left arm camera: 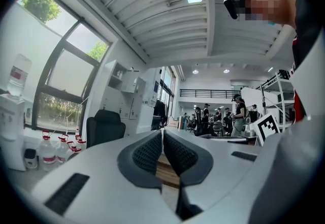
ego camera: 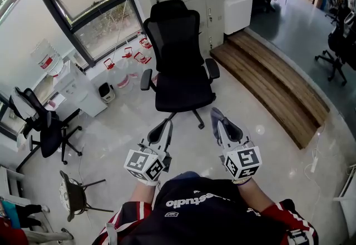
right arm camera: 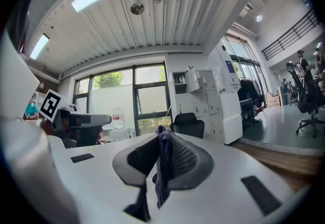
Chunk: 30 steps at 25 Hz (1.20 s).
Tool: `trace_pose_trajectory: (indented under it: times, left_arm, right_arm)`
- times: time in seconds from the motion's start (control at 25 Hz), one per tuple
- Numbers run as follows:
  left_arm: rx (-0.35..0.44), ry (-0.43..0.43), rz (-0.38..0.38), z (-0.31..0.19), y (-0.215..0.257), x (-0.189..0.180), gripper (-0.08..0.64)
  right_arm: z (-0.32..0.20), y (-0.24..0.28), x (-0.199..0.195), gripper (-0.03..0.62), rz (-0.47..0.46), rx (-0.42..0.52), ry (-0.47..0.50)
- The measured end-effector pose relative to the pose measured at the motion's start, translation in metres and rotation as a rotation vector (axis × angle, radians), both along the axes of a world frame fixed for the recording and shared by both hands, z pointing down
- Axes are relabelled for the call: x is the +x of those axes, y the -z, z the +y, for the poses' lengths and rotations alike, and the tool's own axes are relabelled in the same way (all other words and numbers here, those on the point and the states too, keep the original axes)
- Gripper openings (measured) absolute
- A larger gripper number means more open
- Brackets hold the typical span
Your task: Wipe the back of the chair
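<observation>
The right gripper is clamped on a grey cloth. The left gripper is closed on nothing. Both are in front of the chair, well apart from it. Risk: wiping pressure on the backrest may swivel or roll the unbraced chair away.

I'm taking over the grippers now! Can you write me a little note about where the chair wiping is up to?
Left gripper: jaws together, nothing between them.
Right gripper: shut on a dark grey cloth that hangs down between the jaws.
Black office chair: stands ahead of both grippers with its seat towards you. Neither gripper touches it.
Done: the cloth is gripped.
Left: bring the cloth to the backrest and wipe it. No wiping contact yet.
</observation>
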<state>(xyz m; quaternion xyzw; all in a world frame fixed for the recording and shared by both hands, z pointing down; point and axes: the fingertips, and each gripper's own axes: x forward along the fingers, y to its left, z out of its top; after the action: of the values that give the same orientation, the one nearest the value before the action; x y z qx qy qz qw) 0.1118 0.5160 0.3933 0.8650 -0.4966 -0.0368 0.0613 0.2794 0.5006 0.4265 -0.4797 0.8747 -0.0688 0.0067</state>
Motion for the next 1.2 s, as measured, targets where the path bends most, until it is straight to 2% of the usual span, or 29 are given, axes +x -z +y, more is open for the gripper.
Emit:
trace_pose_trajectory:
  times: [0.4,0.64,0.96,1.2]
  left_arm:
    - [-0.016,0.051,-0.017,0.000,0.003,-0.014,0.031]
    - [-0.038,0.026,-0.013,-0.019,-0.007,-0.009,0.031]
    - [-0.074,0.009,0.014,-0.073,-0.018,-0.021,0.031]
    - [-0.091,0.036,0.042,-0.138,-0.029,-0.053,0.031]
  right_arm:
    - [-0.007,-0.003,-0.014,0.064,-0.026,-0.026,0.051]
    - [-0.026,-0.016,-0.015,0.064,-0.028,-0.046,0.046]
    - [-0.076,-0.027,-0.025,0.064,0.000,-0.095,0.030]
    - [-0.136,-0.036,-0.060,0.064,0.030,-0.119,0.067]
